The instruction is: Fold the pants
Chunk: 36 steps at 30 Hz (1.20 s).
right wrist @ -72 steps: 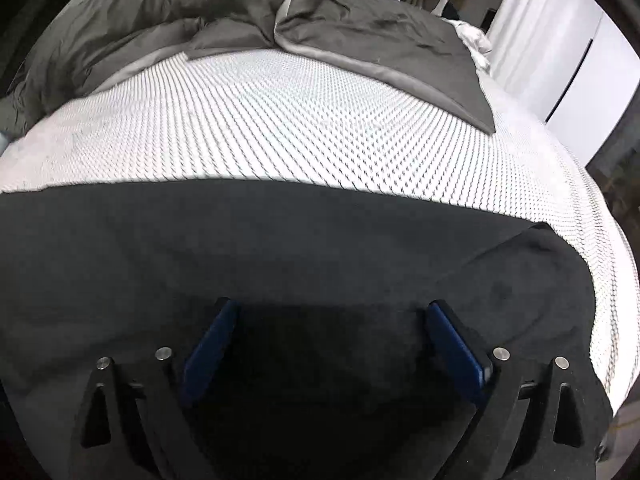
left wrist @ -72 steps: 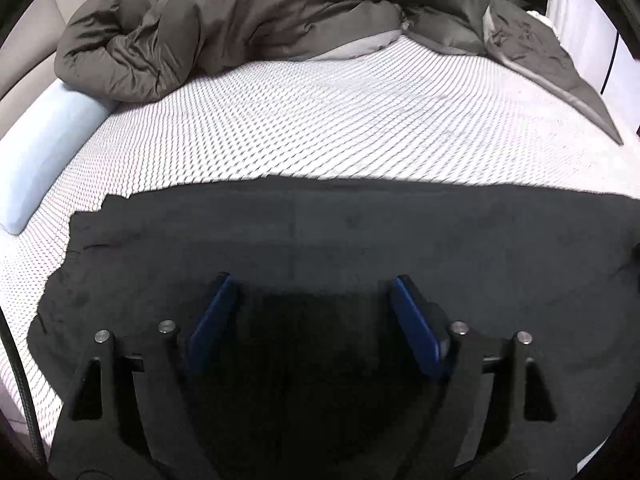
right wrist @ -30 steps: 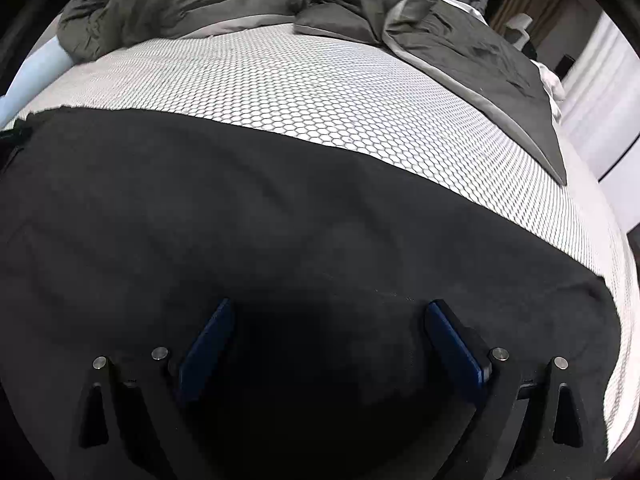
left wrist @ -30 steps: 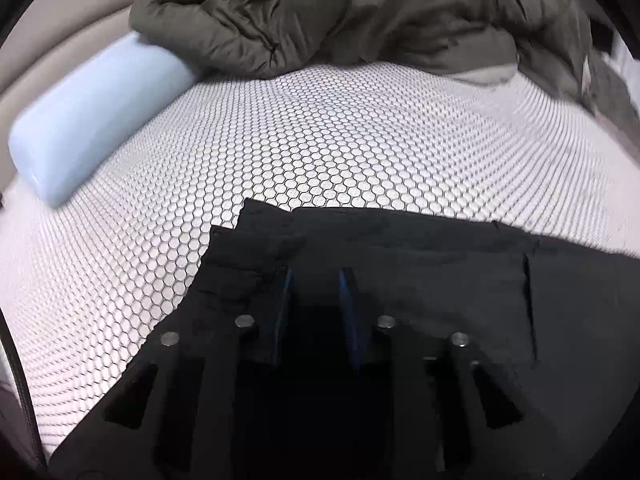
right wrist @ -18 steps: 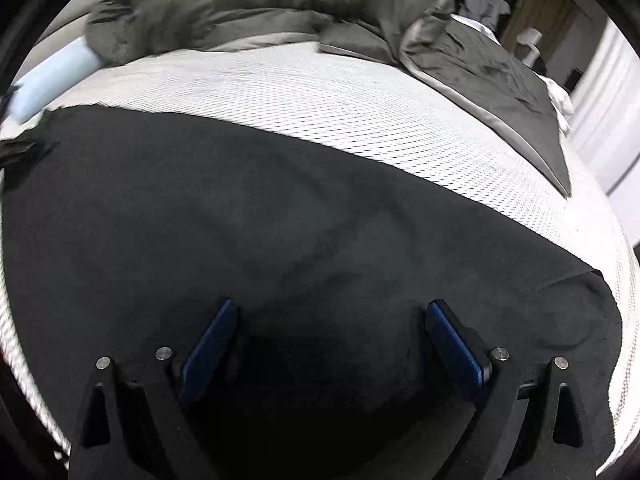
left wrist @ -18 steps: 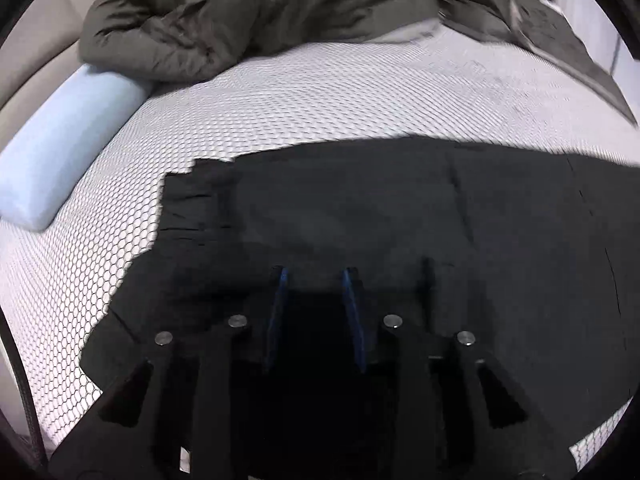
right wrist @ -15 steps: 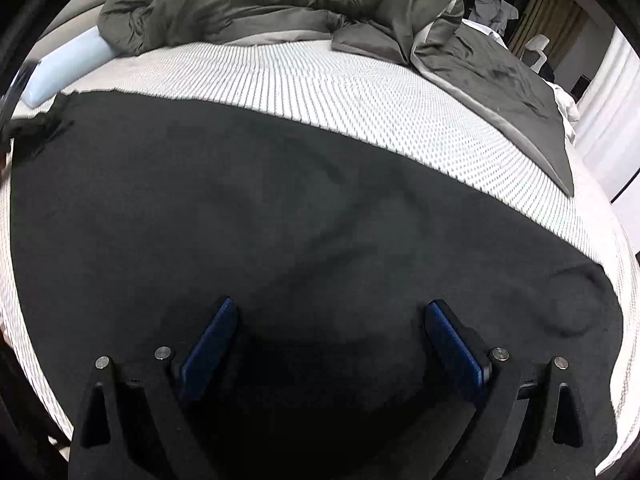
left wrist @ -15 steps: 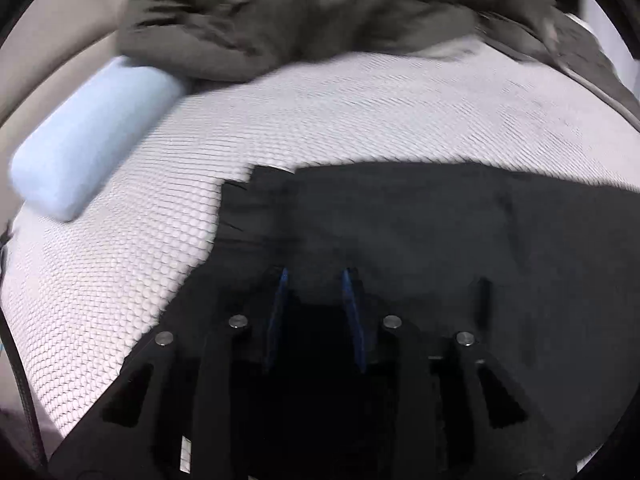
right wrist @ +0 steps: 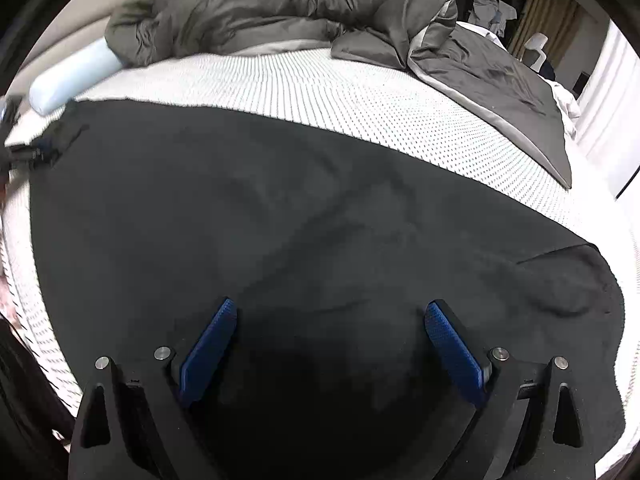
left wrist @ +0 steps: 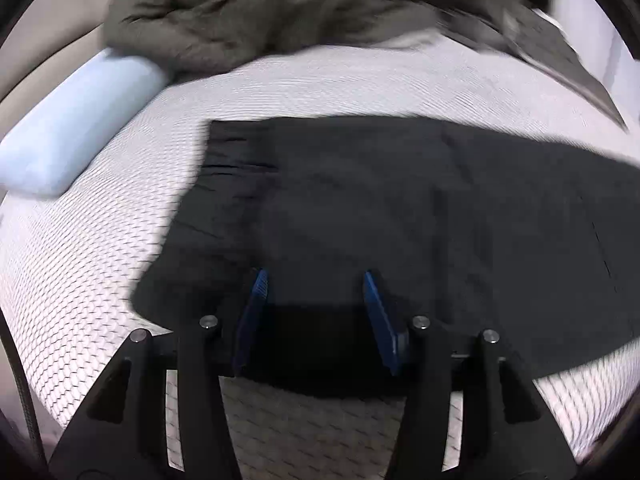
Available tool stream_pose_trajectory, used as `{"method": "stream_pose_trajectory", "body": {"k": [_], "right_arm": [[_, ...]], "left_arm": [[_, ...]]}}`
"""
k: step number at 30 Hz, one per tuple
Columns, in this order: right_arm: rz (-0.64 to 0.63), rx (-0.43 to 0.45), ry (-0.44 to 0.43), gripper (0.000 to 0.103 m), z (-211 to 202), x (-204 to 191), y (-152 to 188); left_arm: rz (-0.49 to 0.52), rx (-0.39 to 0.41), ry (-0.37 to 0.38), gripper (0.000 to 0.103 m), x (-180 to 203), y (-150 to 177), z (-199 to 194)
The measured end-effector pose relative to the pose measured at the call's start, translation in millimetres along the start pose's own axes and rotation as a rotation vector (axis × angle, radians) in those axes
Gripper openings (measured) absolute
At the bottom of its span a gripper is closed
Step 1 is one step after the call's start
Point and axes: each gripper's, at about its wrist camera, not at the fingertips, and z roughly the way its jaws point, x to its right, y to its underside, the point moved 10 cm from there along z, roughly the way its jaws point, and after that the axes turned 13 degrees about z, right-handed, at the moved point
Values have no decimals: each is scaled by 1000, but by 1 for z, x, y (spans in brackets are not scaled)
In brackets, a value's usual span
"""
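The left gripper (left wrist: pixel 314 312) has just been opening: half a second ago its blue pads stood close together on the dark cloth, and now they stand apart with a gap between them. The black pants (left wrist: pixel 400 216) lie under and between the pads, but the pads do not press on them. The left wrist view has also drawn back since then, so that a strip of the white honeycomb-patterned mattress cover (left wrist: pixel 320 96) now shows in front of the near edge of the pants, below the fingers.

The pants lie flat across the near part of the bed, running from left to right. In the left wrist view their left end, with a gathered band, ends near the pale blue bolster pillow (left wrist: pixel 76 128), which lies at the far left against the headboard. A crumpled grey duvet (left wrist: pixel 280 8) is heaped along the far side of the bed, well apart from the pants.

The right gripper (right wrist: pixel 332 332) hangs over the right half of the pants with its blue pads spread wide, nothing pinched between them. In the right wrist view the pants (right wrist: pixel 280 220) fill most of the frame, lightly wrinkled, with their right end rumpled near the right edge of the mattress. The left gripper's view is blurred.
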Motion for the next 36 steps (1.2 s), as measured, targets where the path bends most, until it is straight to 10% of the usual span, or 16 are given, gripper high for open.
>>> {"method": "stream_pose_trajectory", "body": {"k": [2,10,15,18,24,36], "right_arm": [[22,2,9,97,-1,8,0],[95,51,15,97,-23,38,3],[59,71,-59,97,-36,22,17],[10,67,-50,97,-35,17,30],[26,66,-38,97,-40,41,45],[304,100,379,97,-56,248,79]], "left_arm": [[-67,1,1,33,-13,0,2],[-30,94,-26,38,13,-25,-32],[69,211,76,90,104,-42,-69],[182,221,115,94,178,-57,-65],[355,195,432,97,338,-53,-68],[400,115,408,103,361,-40,-42]]}}
